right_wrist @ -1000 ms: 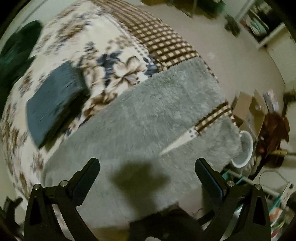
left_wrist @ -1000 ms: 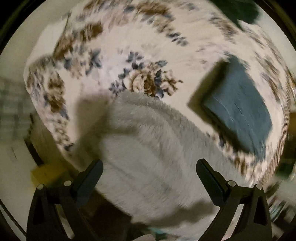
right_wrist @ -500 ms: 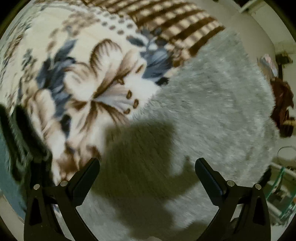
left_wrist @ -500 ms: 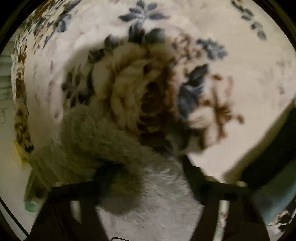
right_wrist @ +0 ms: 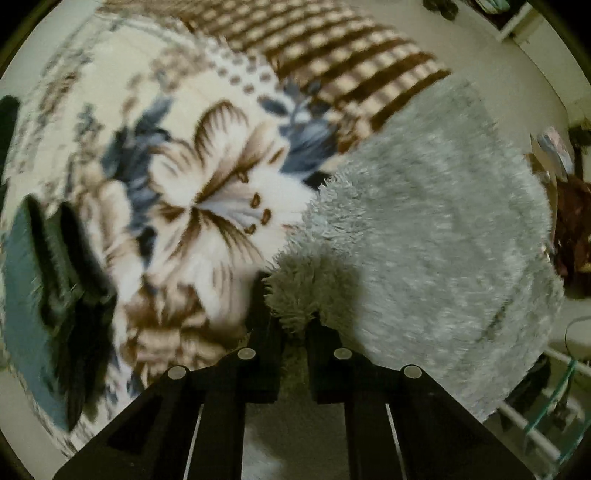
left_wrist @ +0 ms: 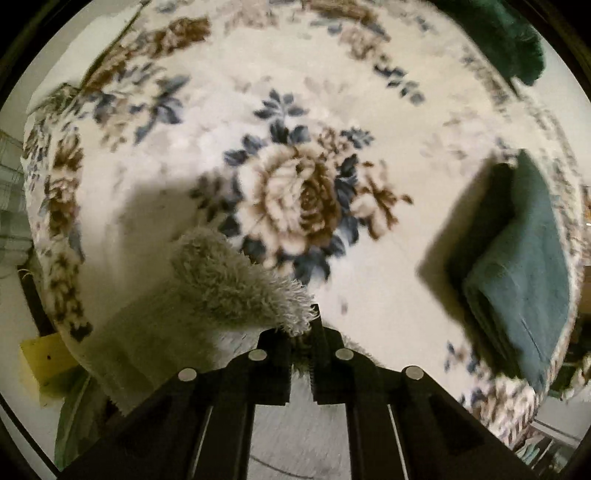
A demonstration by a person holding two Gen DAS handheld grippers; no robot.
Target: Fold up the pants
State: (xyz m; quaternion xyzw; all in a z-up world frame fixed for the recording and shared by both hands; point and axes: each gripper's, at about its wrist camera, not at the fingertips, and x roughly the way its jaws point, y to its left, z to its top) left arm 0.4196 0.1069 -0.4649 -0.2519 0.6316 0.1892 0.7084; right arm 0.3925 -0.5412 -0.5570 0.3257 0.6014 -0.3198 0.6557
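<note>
The grey fluffy pants (right_wrist: 424, 229) lie on a floral blanket (left_wrist: 332, 129) on the bed. My left gripper (left_wrist: 300, 332) is shut on an edge of the grey pants (left_wrist: 229, 280), and a tuft of it sticks up past the fingertips. My right gripper (right_wrist: 293, 325) is shut on another edge of the same pants, with the rest of the garment spread out to its right toward the bed's edge.
A folded teal garment (left_wrist: 517, 266) lies on the blanket right of the left gripper; it also shows at the left of the right wrist view (right_wrist: 33, 288). A dark green cloth (left_wrist: 498, 33) lies at the far end. The floor holds clutter (right_wrist: 569, 221) beyond the bed's edge.
Both grippers were open above the pants a second ago. They came down to the fabric and closed on its edge; the pinched edge now stands up between the fingers.
</note>
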